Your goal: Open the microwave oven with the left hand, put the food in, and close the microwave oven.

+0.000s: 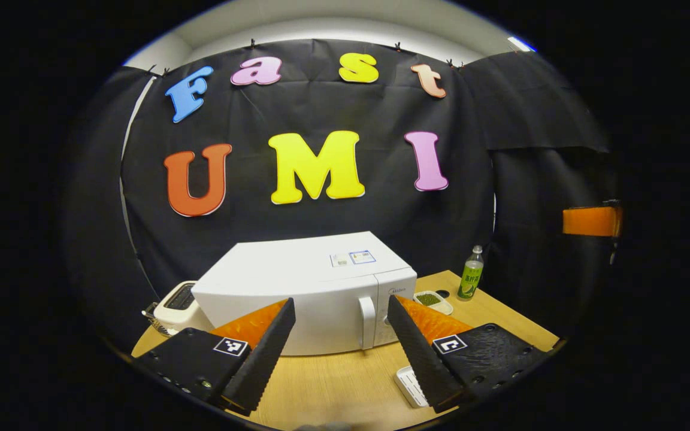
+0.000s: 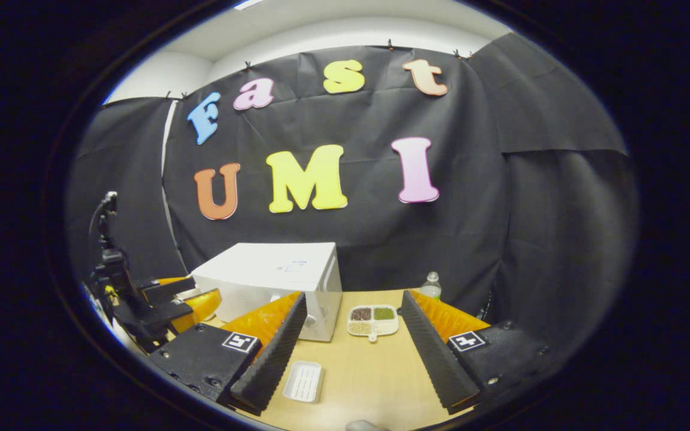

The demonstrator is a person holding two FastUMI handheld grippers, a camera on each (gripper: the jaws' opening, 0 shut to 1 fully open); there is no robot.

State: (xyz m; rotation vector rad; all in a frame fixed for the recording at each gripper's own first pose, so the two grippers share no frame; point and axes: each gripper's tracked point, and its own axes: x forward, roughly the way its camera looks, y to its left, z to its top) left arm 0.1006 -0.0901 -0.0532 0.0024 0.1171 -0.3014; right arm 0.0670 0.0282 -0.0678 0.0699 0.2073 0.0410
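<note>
Fingers of the left gripper [image 1: 340, 344] stand spread and empty, ridged pads framing the shut microwave [image 1: 315, 296], a smooth white box on the pale wood table [image 1: 333, 383]. Opening looks not yet begun; next, I judge, the curved handle [image 1: 368, 322] needs hooking. The right gripper [image 2: 354, 347] is spread too, facing the divided food dish [image 2: 373, 320] beside a ribbed white tray [image 2: 303, 381].

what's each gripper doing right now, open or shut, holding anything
left gripper: open, holding nothing.
right gripper: open, holding nothing.
</note>
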